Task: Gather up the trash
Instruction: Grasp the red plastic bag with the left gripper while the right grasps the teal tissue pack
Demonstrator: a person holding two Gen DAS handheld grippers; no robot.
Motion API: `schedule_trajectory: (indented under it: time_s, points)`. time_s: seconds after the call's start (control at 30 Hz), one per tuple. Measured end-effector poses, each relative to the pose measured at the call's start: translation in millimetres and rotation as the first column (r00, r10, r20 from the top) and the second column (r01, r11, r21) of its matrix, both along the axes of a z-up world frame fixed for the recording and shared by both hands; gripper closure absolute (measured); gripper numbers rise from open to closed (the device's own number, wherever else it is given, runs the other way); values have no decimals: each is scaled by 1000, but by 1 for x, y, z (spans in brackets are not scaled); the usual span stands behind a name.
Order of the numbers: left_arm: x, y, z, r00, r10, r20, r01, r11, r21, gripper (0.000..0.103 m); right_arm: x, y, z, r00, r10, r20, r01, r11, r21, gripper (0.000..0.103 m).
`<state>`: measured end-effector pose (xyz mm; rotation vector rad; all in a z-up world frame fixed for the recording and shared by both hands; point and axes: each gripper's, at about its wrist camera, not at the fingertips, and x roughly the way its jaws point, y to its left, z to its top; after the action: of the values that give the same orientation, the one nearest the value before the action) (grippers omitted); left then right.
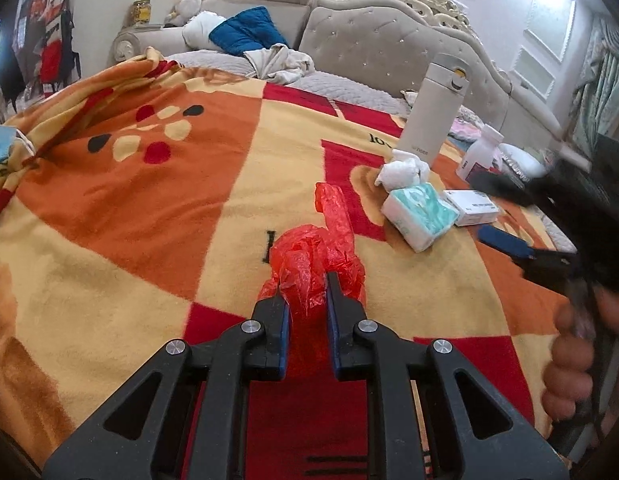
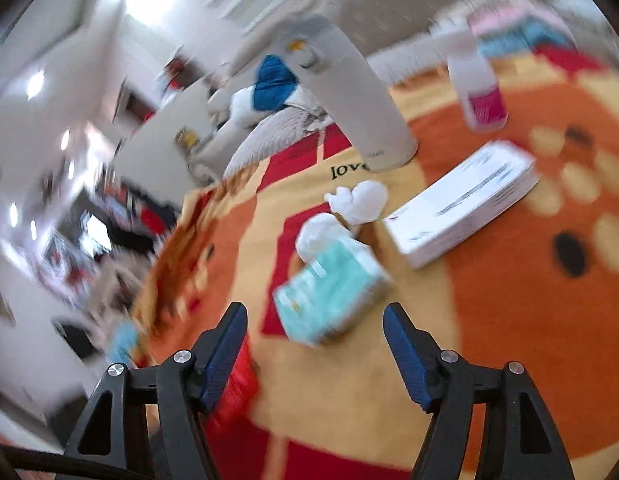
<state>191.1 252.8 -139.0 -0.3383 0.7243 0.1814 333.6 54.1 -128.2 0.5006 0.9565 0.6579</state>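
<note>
**Red bag gripped, tissue wads waiting**

Nearest the left wrist camera, the left gripper is clenched on a crumpled red plastic bag, which is pinched between the blue pads and rests on the patterned blanket. The bag is judged to be very light, thin and limp, and somewhat slippery; a hold on a bunched fold, as is seen now, is judged safer than a hold on a single layer, which could slide or tear. Its film is translucent, wrinkled and twisted into a tail that stands up behind the jaws.

Further right, crumpled white tissue wads lie beside a teal tissue pack, in front of a white flask. The wads are judged soft, weightless and easily crushed, so any pinch across the bulk should do. A white box and a small white bottle lie just past the pack.

The right gripper is held released, with its jaws wide apart, above the tissue pack; that view is blurred.
</note>
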Motion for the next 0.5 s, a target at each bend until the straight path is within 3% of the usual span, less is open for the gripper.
schedule_trajectory:
  time_s: [0.1, 0.2, 0.3, 0.37, 0.43, 0.5]
  points:
    - [0, -1, 0, 1000, 3, -1, -3, 1000, 4, 89, 18, 21, -9, 993, -74, -90, 71, 997, -41, 34]
    - [0, 0, -1, 1000, 5, -1, -5, 1000, -11, 89, 29, 45, -14, 985, -112, -129, 90, 982, -168, 33]
    - [-1, 4, -2, 1000, 10, 2, -9, 999, -32, 89, 29, 64, -12, 993, -94, -68, 69, 950, -305, 31]
    - [0, 5, -2, 1000, 12, -1, -12, 999, -37, 89, 29, 66, -12, 997, -68, -27, 54, 932, -358, 40]
    - [-1, 5, -2, 1000, 14, -1, -14, 999, -37, 89, 23, 63, -12, 999, -31, 9, 32, 914, -405, 58]
    - [0, 5, -2, 1000, 15, -3, -15, 999, -36, 89, 20, 48, -12, 1000, 2, 14, 3, 929, -370, 66]
